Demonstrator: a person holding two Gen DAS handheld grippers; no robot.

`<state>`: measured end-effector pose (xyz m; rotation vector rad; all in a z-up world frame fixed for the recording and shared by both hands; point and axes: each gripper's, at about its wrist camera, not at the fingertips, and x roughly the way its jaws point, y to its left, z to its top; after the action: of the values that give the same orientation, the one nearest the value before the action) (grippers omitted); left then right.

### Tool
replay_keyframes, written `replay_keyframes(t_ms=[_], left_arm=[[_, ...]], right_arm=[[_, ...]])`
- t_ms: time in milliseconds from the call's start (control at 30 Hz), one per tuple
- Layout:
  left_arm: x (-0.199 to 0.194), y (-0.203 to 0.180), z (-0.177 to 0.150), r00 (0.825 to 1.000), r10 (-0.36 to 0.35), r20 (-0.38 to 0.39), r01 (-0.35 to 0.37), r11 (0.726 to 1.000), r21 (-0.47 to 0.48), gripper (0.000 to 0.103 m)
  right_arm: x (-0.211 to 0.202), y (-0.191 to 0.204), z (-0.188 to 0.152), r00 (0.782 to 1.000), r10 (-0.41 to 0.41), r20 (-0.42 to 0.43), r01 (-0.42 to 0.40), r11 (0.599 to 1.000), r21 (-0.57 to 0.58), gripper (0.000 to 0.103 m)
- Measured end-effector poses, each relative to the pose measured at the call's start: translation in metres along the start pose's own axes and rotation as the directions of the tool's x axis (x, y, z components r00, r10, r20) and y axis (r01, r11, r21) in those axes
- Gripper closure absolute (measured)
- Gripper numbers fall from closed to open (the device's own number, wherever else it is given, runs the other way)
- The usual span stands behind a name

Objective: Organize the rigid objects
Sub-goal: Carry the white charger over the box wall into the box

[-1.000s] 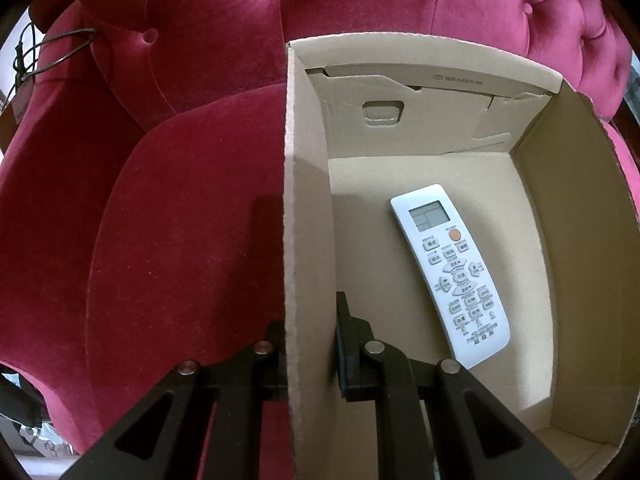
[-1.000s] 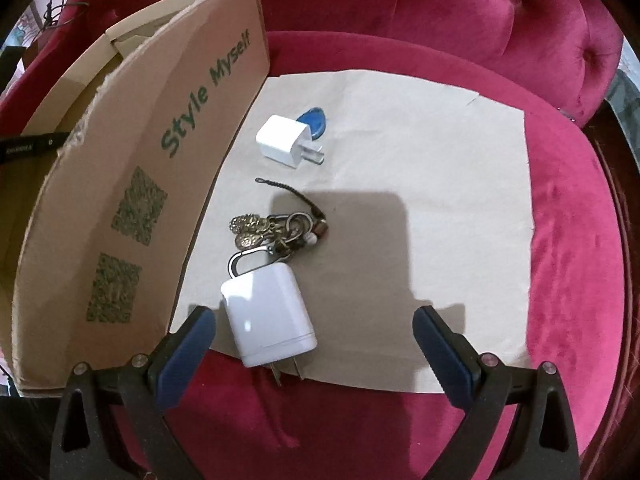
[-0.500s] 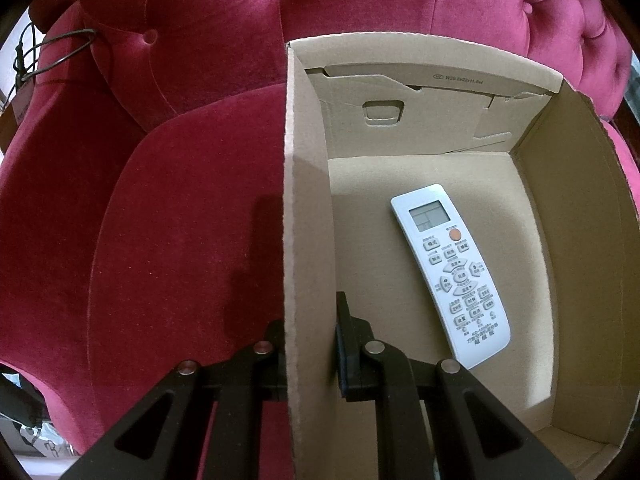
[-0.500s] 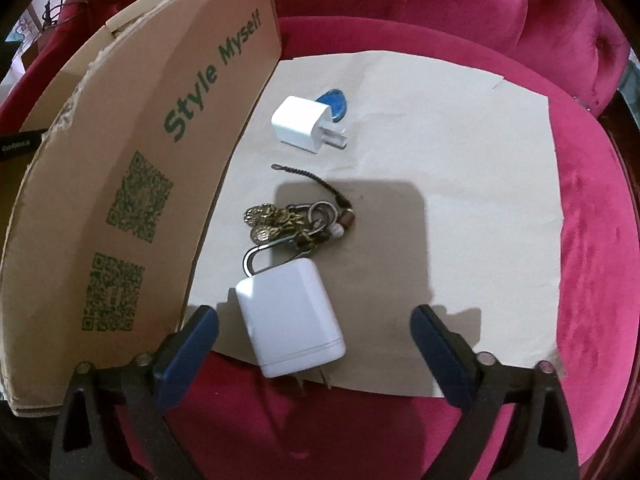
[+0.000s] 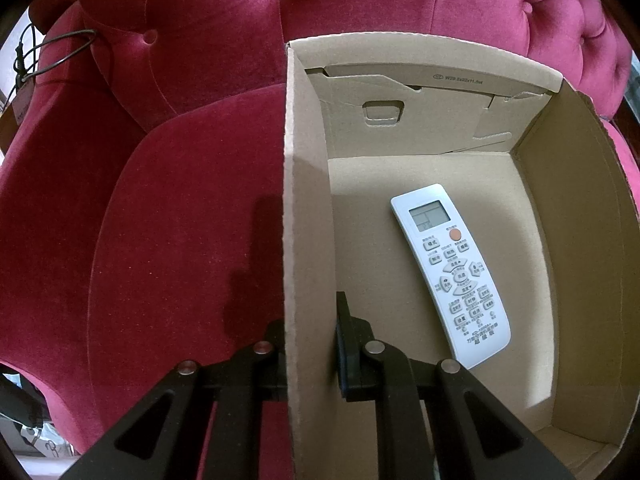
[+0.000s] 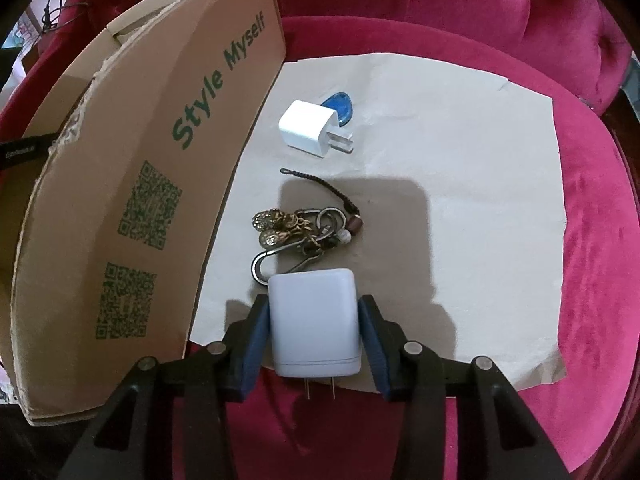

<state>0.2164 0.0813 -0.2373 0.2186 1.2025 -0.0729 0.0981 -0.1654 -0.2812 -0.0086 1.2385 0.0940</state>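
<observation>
The left gripper (image 5: 310,344) is clamped tight on the left wall of the box (image 5: 306,200), one finger outside and one inside, steadying it on the red sofa (image 5: 160,240). A white remote (image 5: 450,272) lies flat on the box floor, well apart from the clamped wall. On the right, the gripper (image 6: 314,336) straddles the big charger (image 6: 314,320), which lies at the near edge of a paper sheet (image 6: 460,200) with its prongs pointing toward the camera and overhanging the cushion. Its jaws are closing on the charger, the blue pads at or just off its two flat sides; firm contact cannot be confirmed. The charger looks like a hard, smooth plastic block, probably fairly light and stiff, so it should not deform; the glossy shell may slip, so the broad flat sides near mid-body seem the best hold, clear of the prongs. A keyring (image 6: 304,232) touches or sits just behind the charger, and its carabiner might drag along when the charger is lifted. Farther back lie a small charger (image 6: 310,128) and a blue tag (image 6: 340,106), partly hidden behind it.
</observation>
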Motion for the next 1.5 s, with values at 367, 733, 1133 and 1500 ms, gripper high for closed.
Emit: replay_keyframes(t_ms=[367, 733, 1133, 1500], left_arm=[[0.000, 0.001, 0.001, 1.000, -0.003, 0.000, 0.003, 1.000, -0.001, 0.089], [0.000, 0.003, 0.001, 1.000, -0.009, 0.000, 0.009, 1.000, -0.002, 0.089], [0.000, 0.003, 0.000, 1.000, -0.008, 0.001, 0.008, 1.000, 0.001, 0.089], [0.001, 0.003, 0.000, 1.000, -0.013, -0.001, 0.013, 1.000, 0.000, 0.089]], right_arm=[[-0.028, -0.004, 0.031, 0.999, -0.040, 0.026, 0.040, 0.999, 0.030, 0.056], [-0.046, 0.003, 0.050, 0.996, -0.063, 0.062, 0.059, 0.997, 0.056, 0.056], [-0.071, 0.013, 0.067, 0.990, -0.074, 0.118, 0.064, 0.994, 0.085, 0.056], [-0.093, 0.028, 0.087, 0.984, -0.066, 0.168, 0.050, 0.994, 0.094, 0.056]])
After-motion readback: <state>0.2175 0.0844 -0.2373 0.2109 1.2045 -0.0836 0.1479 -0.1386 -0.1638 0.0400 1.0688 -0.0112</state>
